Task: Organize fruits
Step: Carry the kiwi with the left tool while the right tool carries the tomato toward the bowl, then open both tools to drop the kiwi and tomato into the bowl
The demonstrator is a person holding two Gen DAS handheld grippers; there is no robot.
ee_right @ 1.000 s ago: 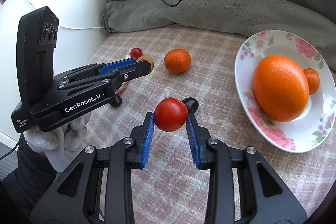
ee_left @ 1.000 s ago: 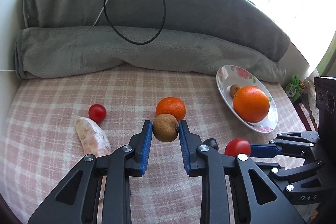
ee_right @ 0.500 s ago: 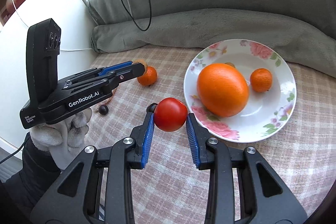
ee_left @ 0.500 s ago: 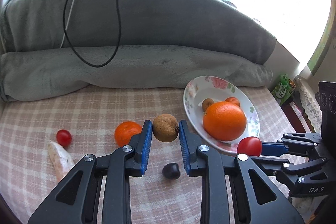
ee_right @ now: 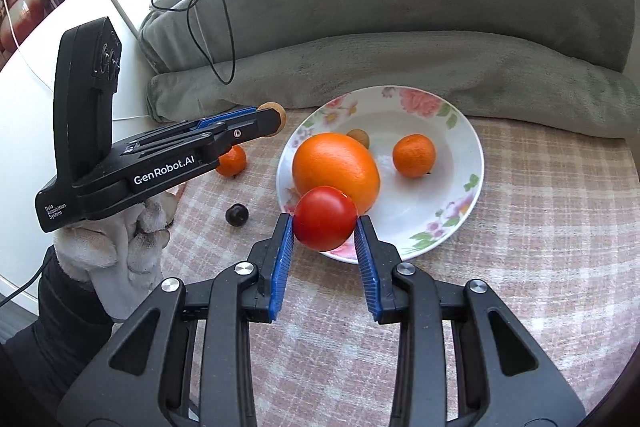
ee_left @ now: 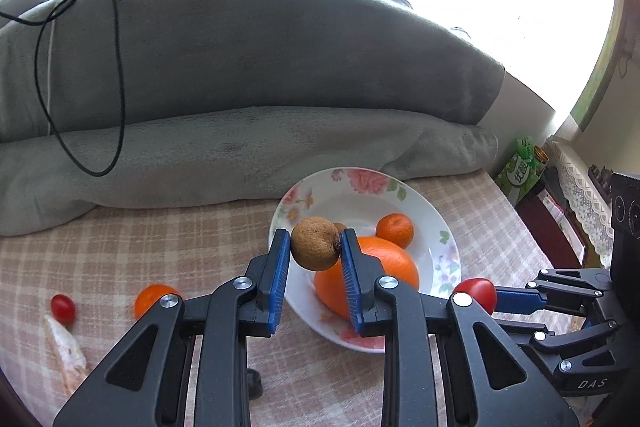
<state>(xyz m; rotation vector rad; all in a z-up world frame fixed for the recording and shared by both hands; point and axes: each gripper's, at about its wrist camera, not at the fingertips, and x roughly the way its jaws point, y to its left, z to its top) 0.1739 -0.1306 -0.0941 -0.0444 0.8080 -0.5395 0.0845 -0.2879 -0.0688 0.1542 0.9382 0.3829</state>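
My left gripper (ee_left: 314, 247) is shut on a brown kiwi (ee_left: 315, 243) and holds it over the left rim of the flowered plate (ee_left: 440, 223). My right gripper (ee_right: 325, 223) is shut on a red tomato (ee_right: 325, 218) at the plate's (ee_right: 464, 155) near edge. The plate holds a large orange (ee_right: 336, 169), a small tangerine (ee_right: 414, 155) and a small brown fruit (ee_right: 359, 137). On the checked cloth lie a tangerine (ee_left: 154, 299), a cherry tomato (ee_left: 63, 308), a dark fruit (ee_right: 237, 214) and a pale sweet potato (ee_left: 66, 349).
A folded grey blanket (ee_left: 240, 143) with a black cable (ee_left: 116, 107) lies along the back of the table. A green carton (ee_left: 520, 171) stands off the right edge. The right gripper (ee_left: 540, 301) shows in the left wrist view.
Both grippers have moved toward the plate with their fruit. The kiwi now hangs over the plate's left rim and the tomato sits at its near edge.
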